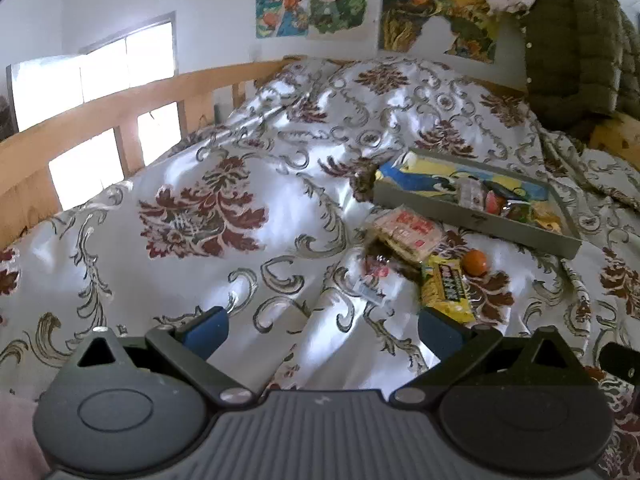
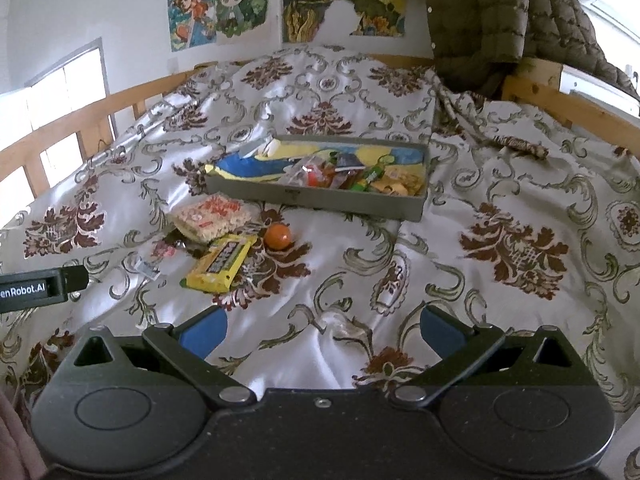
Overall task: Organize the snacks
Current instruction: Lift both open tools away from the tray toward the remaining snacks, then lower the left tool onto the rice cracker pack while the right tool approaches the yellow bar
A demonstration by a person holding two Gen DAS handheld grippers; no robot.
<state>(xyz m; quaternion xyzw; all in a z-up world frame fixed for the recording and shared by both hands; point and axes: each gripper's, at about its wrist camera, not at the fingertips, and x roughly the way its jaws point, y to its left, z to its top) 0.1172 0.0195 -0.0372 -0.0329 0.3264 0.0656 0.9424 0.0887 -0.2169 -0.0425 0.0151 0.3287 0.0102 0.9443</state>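
Note:
A grey tray (image 2: 320,199) lies on the bed and holds several wrapped snacks at its right end; it also shows in the left wrist view (image 1: 472,216). In front of it lie a rice-cracker pack (image 2: 212,216), a yellow snack bar (image 2: 222,264), an orange ball (image 2: 278,236) and small wrapped candies (image 2: 164,250). The same cracker pack (image 1: 404,234), yellow bar (image 1: 446,290) and orange ball (image 1: 475,262) show in the left wrist view. My left gripper (image 1: 322,330) is open and empty, just short of the snacks. My right gripper (image 2: 322,330) is open and empty over bare quilt.
The bed has a shiny floral quilt (image 2: 500,220) and a wooden rail (image 1: 100,120) on the left. A green puffer jacket (image 2: 488,20) hangs at the head end. The left gripper's body (image 2: 36,284) shows at the right wrist view's left edge.

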